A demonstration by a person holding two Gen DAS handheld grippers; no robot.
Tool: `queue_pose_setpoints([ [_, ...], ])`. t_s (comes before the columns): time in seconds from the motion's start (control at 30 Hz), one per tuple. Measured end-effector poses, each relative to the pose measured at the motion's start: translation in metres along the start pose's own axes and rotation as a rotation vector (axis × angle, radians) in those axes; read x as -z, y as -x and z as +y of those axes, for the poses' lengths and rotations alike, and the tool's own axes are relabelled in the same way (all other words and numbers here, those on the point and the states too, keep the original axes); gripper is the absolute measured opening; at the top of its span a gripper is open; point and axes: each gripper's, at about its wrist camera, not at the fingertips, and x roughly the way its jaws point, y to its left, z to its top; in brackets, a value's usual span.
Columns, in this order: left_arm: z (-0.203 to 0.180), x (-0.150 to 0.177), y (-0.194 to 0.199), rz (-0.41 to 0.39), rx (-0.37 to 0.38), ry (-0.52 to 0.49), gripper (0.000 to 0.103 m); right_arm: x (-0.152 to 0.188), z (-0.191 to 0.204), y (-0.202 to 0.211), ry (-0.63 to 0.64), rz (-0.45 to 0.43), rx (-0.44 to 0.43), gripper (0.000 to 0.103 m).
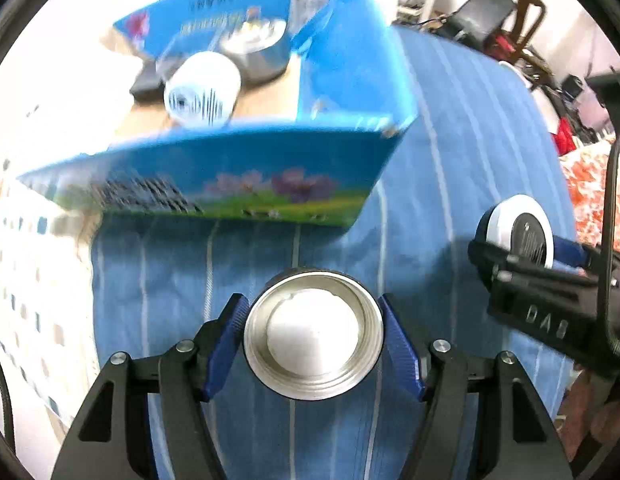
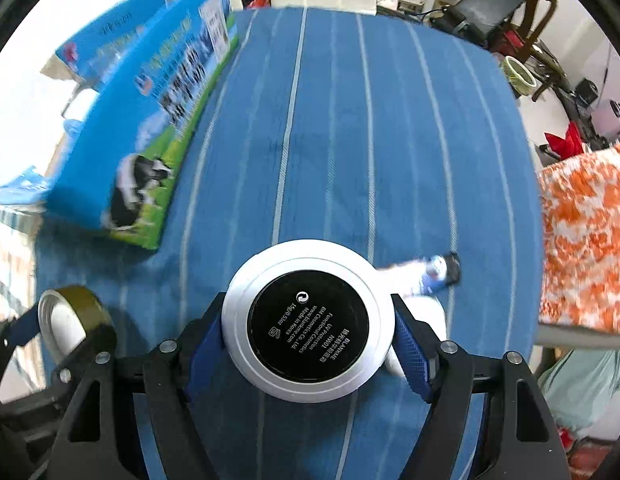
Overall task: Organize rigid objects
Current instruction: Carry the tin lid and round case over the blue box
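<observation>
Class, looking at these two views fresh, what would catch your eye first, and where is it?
The open metal jar, clamped in the left gripper in the foreground. Then the white compact, black base up, held by the right gripper. Behind stands the blue box on the striped cloth.

A blue white-striped cloth (image 2: 349, 128) is covering the surface, with an open blue cardboard box (image 2: 122, 152) and a small tube (image 2: 433, 274) lying on it.

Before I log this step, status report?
Left claw shut on metal lid. Right claw shut on white compact. Blue box ahead, path clear.
</observation>
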Motion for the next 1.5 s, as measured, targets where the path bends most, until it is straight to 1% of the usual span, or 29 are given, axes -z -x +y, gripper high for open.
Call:
queue_pose_setpoints([
  [0.1, 0.003, -0.009, 0.027, -0.046, 0.008, -0.028, 0.064, 0.001, 0.005, 0.028, -0.015, -0.041, -0.017, 0.078],
  [0.13, 0.005, -0.014, 0.041, -0.068, 0.012, -0.035, 0.064, 0.002, 0.001, 0.040, -0.019, -0.059, -0.025, 0.078],
  [0.17, 0.008, -0.020, 0.046, -0.080, 0.015, -0.038, 0.064, 0.002, 0.001, 0.052, -0.023, -0.078, -0.033, 0.078],
  [0.2, 0.010, -0.023, 0.057, -0.098, 0.021, -0.043, 0.064, 0.002, 0.008, 0.063, -0.023, -0.090, -0.037, 0.078],
  [0.27, 0.016, -0.033, 0.080, -0.133, 0.030, -0.054, 0.064, 0.001, 0.004, 0.087, -0.035, -0.123, -0.058, 0.078],
  [0.33, 0.021, -0.040, 0.098, -0.168, 0.035, -0.066, 0.064, 0.002, 0.010, 0.115, -0.037, -0.159, -0.067, 0.078],
  [0.37, 0.024, -0.043, 0.106, -0.185, 0.036, -0.069, 0.064, 0.005, 0.015, 0.129, -0.042, -0.174, -0.074, 0.078],
  [0.47, 0.041, -0.057, 0.128, -0.230, 0.037, -0.083, 0.064, -0.004, 0.033, 0.168, -0.049, -0.219, -0.091, 0.078],
  [0.5, 0.046, -0.060, 0.138, -0.245, 0.038, -0.085, 0.064, -0.005, 0.046, 0.184, -0.045, -0.235, -0.091, 0.078],
  [0.63, 0.067, -0.067, 0.162, -0.290, 0.033, -0.092, 0.064, -0.010, 0.072, 0.219, -0.035, -0.278, -0.098, 0.078],
  [0.77, 0.087, -0.066, 0.171, -0.294, 0.037, -0.096, 0.065, -0.014, 0.103, 0.238, -0.026, -0.299, -0.104, 0.078],
  [0.9, 0.107, -0.063, 0.176, -0.286, 0.035, -0.100, 0.064, -0.017, 0.128, 0.241, -0.021, -0.297, -0.117, 0.078],
  [1.03, 0.126, -0.064, 0.172, -0.274, 0.040, -0.095, 0.064, -0.022, 0.148, 0.232, -0.019, -0.277, -0.131, 0.078],
  [1.17, 0.144, -0.071, 0.166, -0.264, 0.042, -0.096, 0.064, -0.032, 0.162, 0.214, -0.025, -0.251, -0.135, 0.078],
  [1.27, 0.162, -0.081, 0.156, -0.249, 0.043, -0.089, 0.064, -0.043, 0.168, 0.193, -0.042, -0.224, -0.143, 0.078],
  [1.4, 0.195, -0.102, 0.130, -0.206, 0.070, -0.055, 0.065, -0.062, 0.174, 0.155, -0.075, -0.179, -0.179, 0.078],
  [1.47, 0.208, -0.112, 0.112, -0.167, 0.079, -0.039, 0.065, -0.074, 0.176, 0.130, -0.095, -0.143, -0.198, 0.078],
  [1.5, 0.214, -0.117, 0.099, -0.135, 0.097, -0.033, 0.065, -0.081, 0.178, 0.117, -0.105, -0.120, -0.214, 0.078],
])
